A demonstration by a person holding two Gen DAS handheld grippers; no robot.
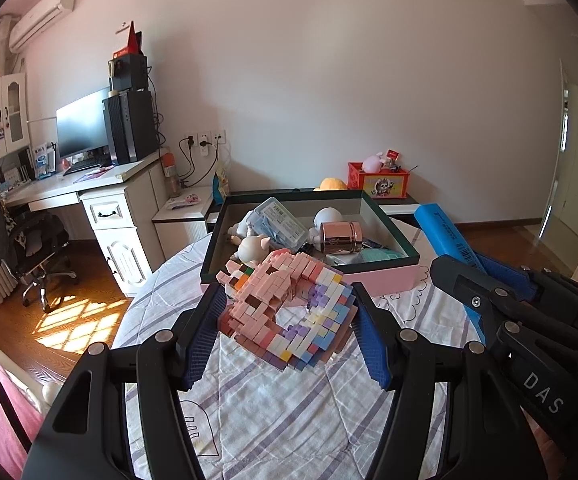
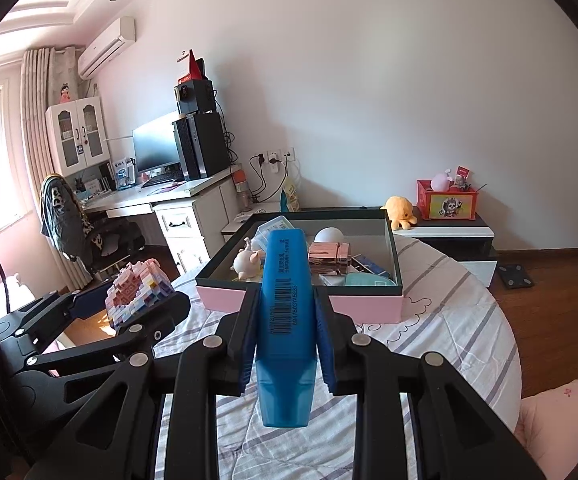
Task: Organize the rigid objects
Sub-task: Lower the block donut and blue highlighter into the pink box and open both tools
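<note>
Two claws are gripping things above the striped bedspread (image 1: 273, 412): the left claw (image 1: 289, 320) is clenching a pink block-built figure (image 1: 285, 312) between its blue pads, tilted and lifted off the cloth, while the right claw (image 2: 285, 332) is squeezing a blue rectangular case (image 2: 285, 320) that is pointing straight ahead along its fingers. Just beyond both claws the pink box with the dark rim (image 2: 301, 304) is sitting on the bed, holding a copper-coloured tin (image 2: 329, 258), a small pig figurine (image 2: 247, 262) and a clear plastic case (image 1: 277, 220)
</note>
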